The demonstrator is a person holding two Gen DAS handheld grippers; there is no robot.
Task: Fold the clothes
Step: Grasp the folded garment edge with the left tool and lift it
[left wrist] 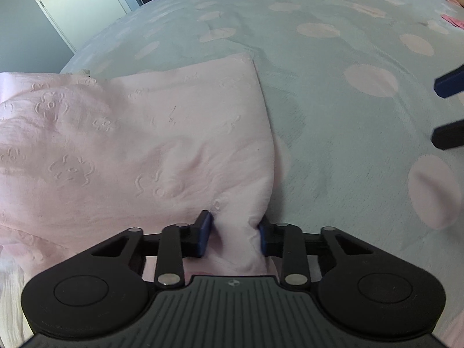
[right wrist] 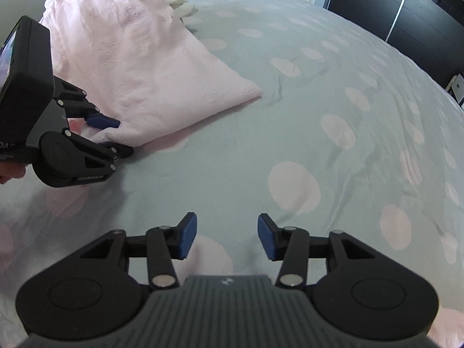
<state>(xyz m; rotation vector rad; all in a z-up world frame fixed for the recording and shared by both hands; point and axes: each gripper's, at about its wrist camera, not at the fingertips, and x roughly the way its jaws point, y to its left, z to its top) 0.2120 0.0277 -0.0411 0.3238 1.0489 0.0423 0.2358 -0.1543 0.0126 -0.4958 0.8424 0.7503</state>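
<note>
One pale pink embossed cotton garment (left wrist: 139,133) lies folded on the grey bed cover with pink dots (left wrist: 333,110), looking light, soft and limp, best taken at a corner or folded edge. Two grippers: the left gripper (left wrist: 235,236) has its fingers pinched on the garment's near corner; the right gripper (right wrist: 227,236) stands half open, empty, over bare cover.
</note>
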